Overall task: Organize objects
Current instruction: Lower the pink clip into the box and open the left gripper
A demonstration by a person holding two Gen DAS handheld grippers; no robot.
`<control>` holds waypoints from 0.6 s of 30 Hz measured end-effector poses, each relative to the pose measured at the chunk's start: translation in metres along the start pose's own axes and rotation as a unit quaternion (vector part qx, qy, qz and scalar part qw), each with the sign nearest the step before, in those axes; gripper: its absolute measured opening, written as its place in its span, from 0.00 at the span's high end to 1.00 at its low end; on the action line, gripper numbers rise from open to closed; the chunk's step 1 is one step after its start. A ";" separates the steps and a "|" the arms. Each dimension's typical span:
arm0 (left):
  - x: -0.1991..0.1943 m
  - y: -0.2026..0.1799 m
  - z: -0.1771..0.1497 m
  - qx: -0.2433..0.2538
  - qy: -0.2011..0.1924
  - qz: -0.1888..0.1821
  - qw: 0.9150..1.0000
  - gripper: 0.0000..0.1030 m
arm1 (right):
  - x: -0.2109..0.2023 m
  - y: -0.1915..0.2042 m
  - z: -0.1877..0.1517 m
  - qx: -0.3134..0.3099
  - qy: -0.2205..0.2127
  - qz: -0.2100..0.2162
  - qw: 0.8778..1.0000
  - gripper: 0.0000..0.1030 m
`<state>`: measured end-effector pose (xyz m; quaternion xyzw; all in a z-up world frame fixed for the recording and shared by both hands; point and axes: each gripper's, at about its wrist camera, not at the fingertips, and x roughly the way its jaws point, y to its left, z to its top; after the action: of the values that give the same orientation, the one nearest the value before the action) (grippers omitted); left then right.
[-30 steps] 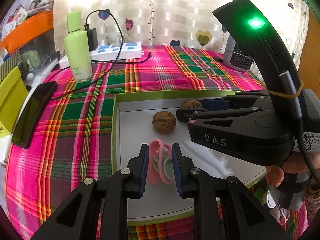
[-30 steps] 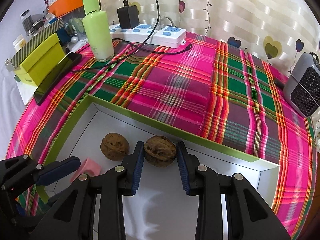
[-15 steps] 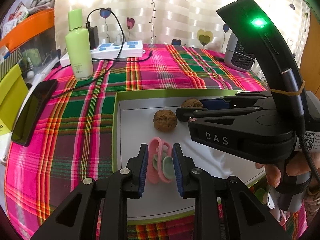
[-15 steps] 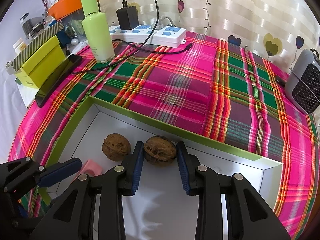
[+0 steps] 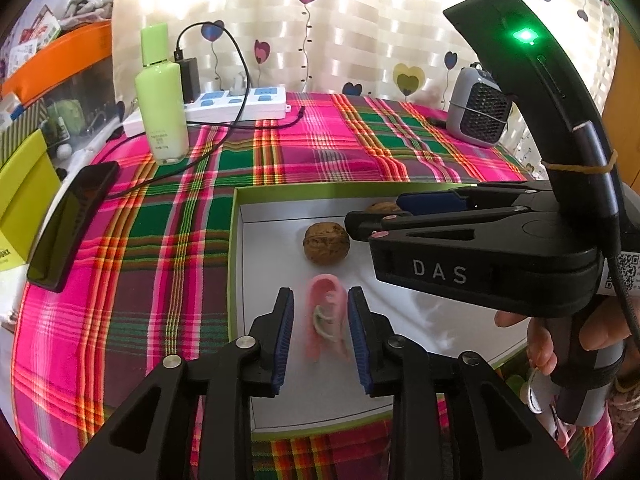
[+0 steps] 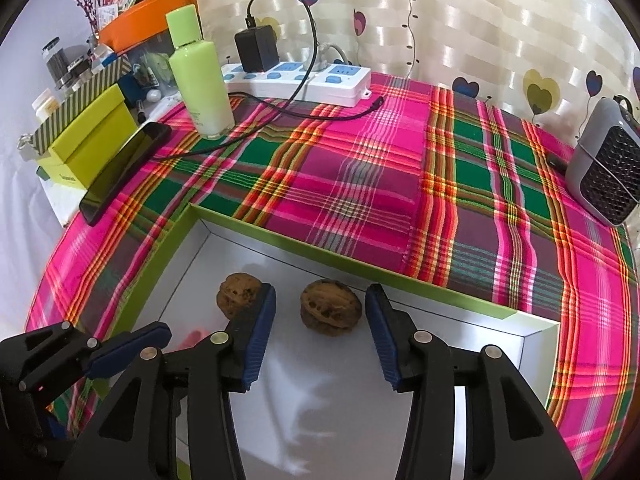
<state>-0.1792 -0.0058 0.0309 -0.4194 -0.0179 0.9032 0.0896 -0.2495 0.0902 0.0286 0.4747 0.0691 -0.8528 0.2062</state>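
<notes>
A shallow green-rimmed box (image 5: 234, 240) with a white floor lies on the plaid cloth. Two walnuts sit in it: one (image 6: 331, 312) lies free between the open fingers of my right gripper (image 6: 320, 320), the other (image 6: 239, 295) is just left of its left finger. In the left wrist view my left gripper (image 5: 320, 332) is open, and a blurred pink clip (image 5: 326, 316) sits between its fingers with gaps on both sides. The near walnut (image 5: 326, 243) lies just beyond the clip. The right gripper (image 5: 376, 220) reaches in from the right.
A green bottle (image 6: 200, 76), a white power strip (image 6: 304, 80) with a charger and cable, and a black phone (image 6: 124, 172) stand at the back left. A lime box (image 6: 88, 136) is beside the phone. A small grey heater (image 6: 608, 168) is at the far right.
Both grippers have opened. The right one has let go of the walnut, which now rests in the box. The left one has widened around the pink clip, which looks blurred and shifted.
</notes>
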 end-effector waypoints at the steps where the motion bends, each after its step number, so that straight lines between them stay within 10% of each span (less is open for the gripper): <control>1: -0.001 0.000 0.001 0.000 -0.001 0.000 1.000 0.72 | -0.001 0.000 0.000 0.001 -0.002 0.000 1.000 0.49; 18: -0.029 -0.007 -0.009 -0.001 -0.019 0.011 1.000 0.63 | -0.047 0.000 -0.015 0.032 -0.050 -0.006 0.998 0.48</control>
<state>-0.1527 -0.0049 0.0478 -0.4020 -0.0155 0.9121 0.0789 -0.2159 0.1088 0.0596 0.4375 0.0345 -0.8784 0.1895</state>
